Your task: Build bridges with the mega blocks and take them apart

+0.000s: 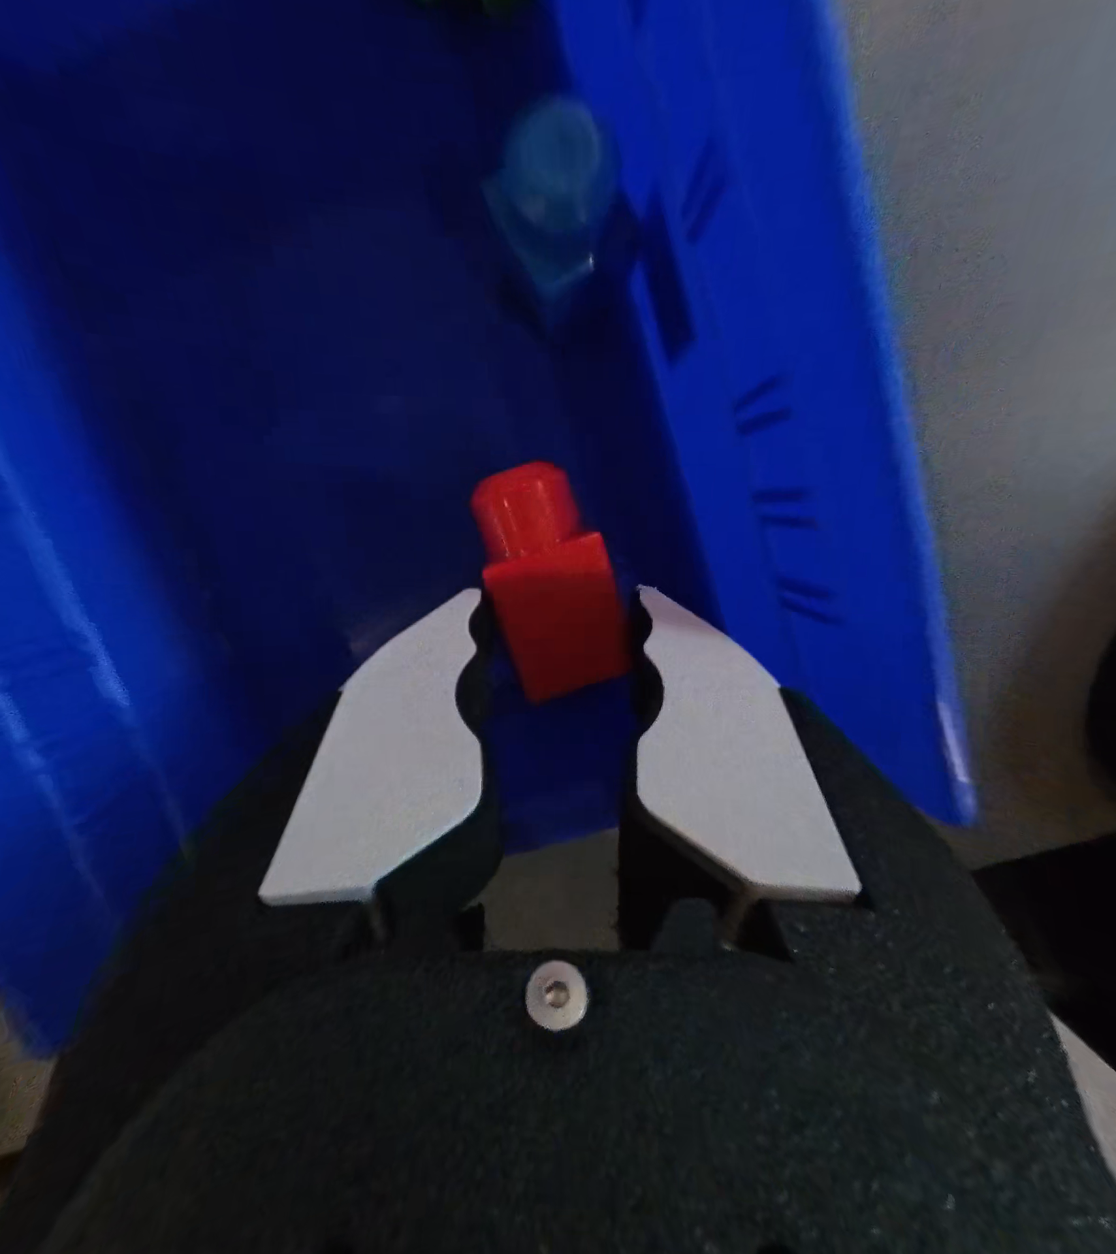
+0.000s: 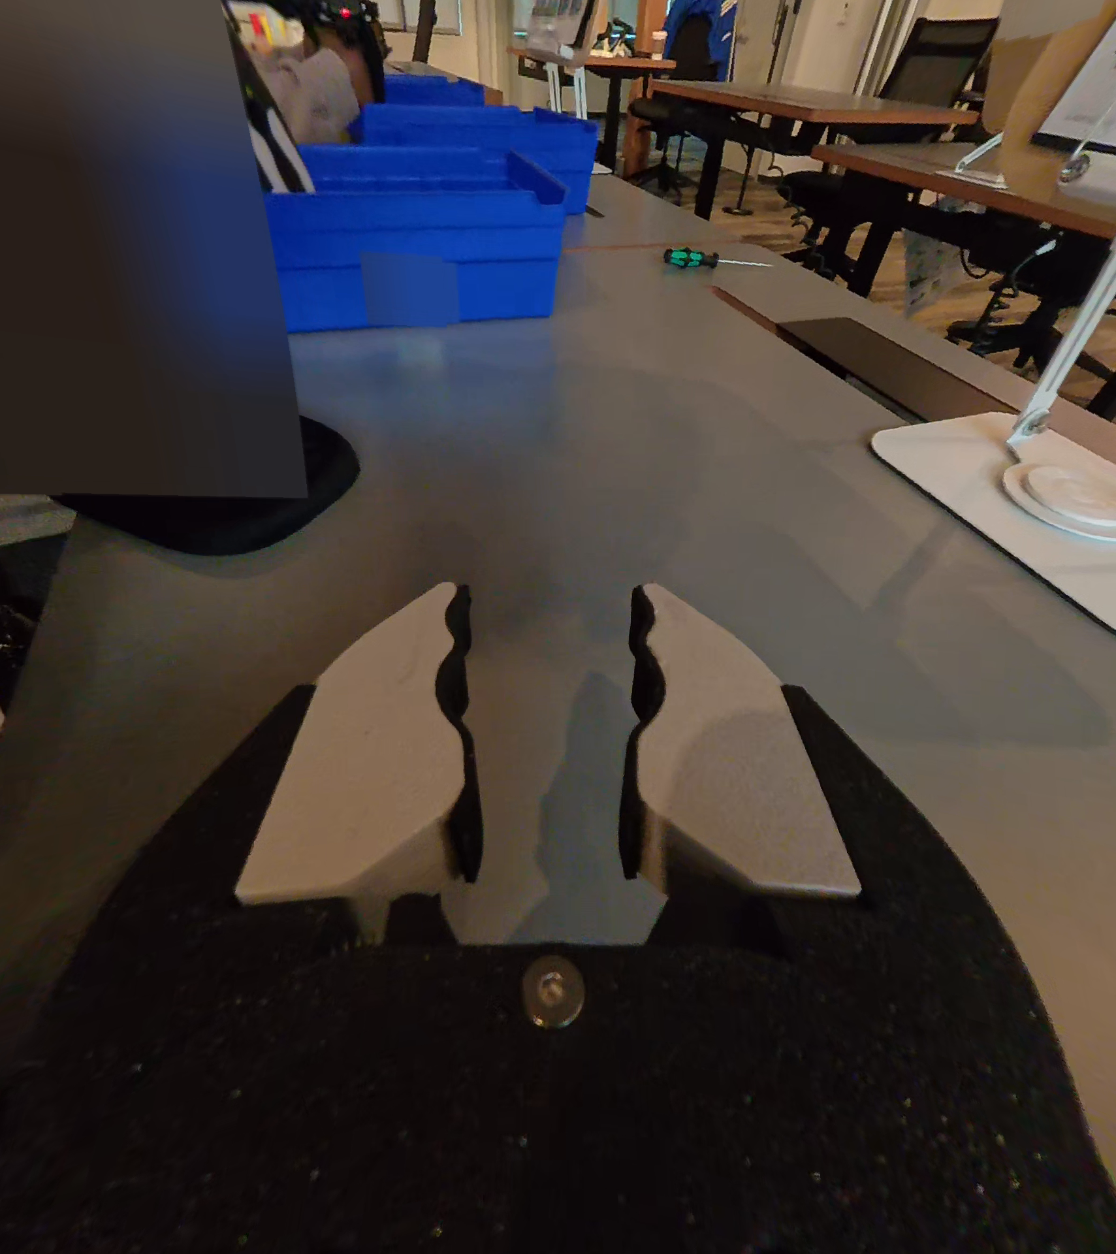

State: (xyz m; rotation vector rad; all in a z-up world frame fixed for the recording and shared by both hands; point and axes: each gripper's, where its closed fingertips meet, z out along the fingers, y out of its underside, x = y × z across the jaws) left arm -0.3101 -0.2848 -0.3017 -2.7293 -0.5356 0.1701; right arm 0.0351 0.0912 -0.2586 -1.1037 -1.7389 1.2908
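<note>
We are holding one red block (image 1: 551,597) in our left gripper (image 1: 558,604). Its fingers (image 1: 399,739) are pinching the block's flat sides, and the round knob on top is pointing away from us. The block is hanging over a big blue bin (image 1: 236,339), just inside its right wall. Deep in the bin, past the red block, a pale blue block (image 1: 551,197) is lying, but it is blurry.

Our right gripper (image 2: 549,597) is holding nothing. Its fingers (image 2: 365,767) are standing a little apart, with only bare grey table (image 2: 677,475) between them. It is hovering low over the table, well apart from the blue bins (image 2: 419,251) that are standing farther back on the left. Right of those bins a small green and black screwdriver (image 2: 694,258) is lying on the table. Farther right a white stand (image 2: 989,488) is resting on the table's edge.

We are not seeing any bridge, not even two blocks stuck together. The table in front of the right gripper is carrying no blocks. So we think almost everything is left to do, or else we are putting the last block away. We cannot tell which from here.

There is writing on a sign at the top right, far behind the bins, but it is too small and blurry to read. We are seeing no brand on the red block.
</note>
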